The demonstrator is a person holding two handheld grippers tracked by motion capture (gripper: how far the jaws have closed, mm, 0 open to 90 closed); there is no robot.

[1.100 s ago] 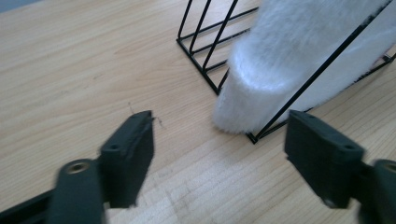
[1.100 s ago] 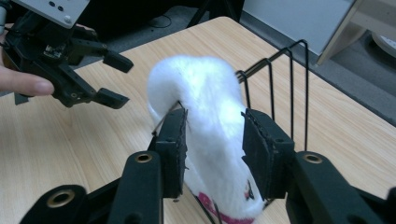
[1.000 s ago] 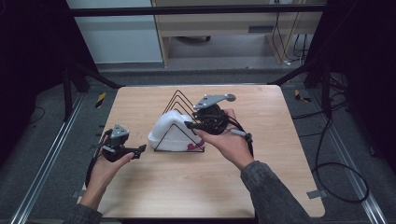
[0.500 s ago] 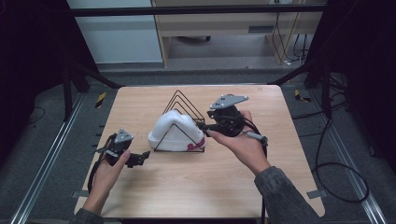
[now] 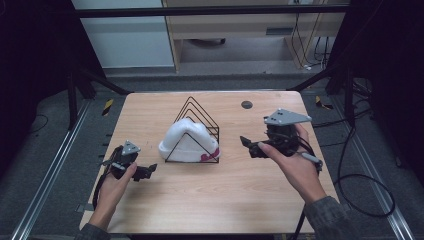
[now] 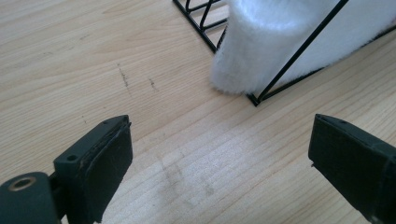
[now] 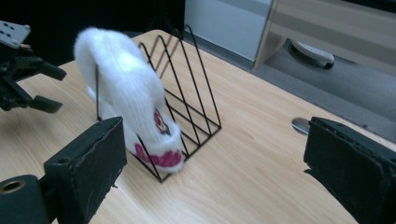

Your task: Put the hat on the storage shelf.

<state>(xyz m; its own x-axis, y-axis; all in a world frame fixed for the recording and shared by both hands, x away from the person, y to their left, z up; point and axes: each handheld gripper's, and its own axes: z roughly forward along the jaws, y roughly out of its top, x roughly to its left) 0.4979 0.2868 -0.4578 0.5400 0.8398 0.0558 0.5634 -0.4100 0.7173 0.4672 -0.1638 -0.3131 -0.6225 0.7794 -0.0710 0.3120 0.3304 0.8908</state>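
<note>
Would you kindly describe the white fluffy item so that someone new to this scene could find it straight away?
Start at the wooden table and look to its middle, where a black triangular wire rack stands. The white fluffy hat is tucked into the rack's front slots, between the left gripper and the right gripper. It is the one soft, white thing there, with pink and red marks at its lower edge.

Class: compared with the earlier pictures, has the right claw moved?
Yes. The right claw has drawn away rightwards from the wire rack, its jaws just opening, empty, leaving the white hat inside.

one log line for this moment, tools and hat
left tool: open, empty | right tool: jaws just opened, empty, off hat | hat: in rack
</note>
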